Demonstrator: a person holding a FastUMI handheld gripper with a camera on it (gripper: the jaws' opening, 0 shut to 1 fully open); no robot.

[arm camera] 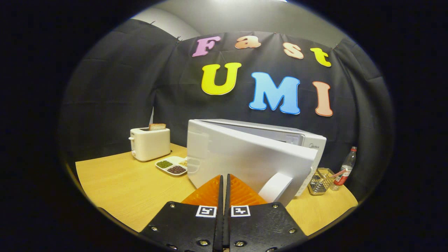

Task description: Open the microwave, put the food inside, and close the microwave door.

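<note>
Fingers (224, 182) pressed together, gripping nothing, at lower centre of frame; the microwave door (245, 157) stands ajar just ahead, its handle (276, 187) lower right.

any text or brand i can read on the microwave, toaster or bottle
No text reads clearly.
microwave: small brand mark near its top right corner, too blurred to read.
bottle: red label, print too small.
toaster: no marking visible.
hand-held gripper: two square pattern tags, no words; its fingers are closed together, pointing at the microwave door.
</note>
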